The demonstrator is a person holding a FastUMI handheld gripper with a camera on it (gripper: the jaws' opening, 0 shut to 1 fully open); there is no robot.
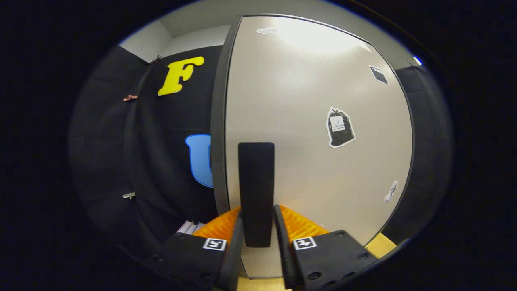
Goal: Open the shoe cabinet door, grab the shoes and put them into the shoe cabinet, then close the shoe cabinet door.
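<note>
The shoe cabinet door point(315, 133) is a pale grey panel with a dark edge, close in front of me. A black upright handle point(256, 190) is fixed near its left edge. My gripper point(258, 226) has one finger on each side of the handle's lower part, both pressing on it. The door's left edge stands away from the dark booth wall, so the door looks swung partly open; the cabinet's inside is hidden.
Stickers dot the door: a black bag shape point(340, 127), a small grey one point(391, 191) lower right, a dark one point(379, 74) upper right. A wooden surface point(383, 244) shows below the door. Pale slats point(189, 227) lie low beside the left finger.
</note>
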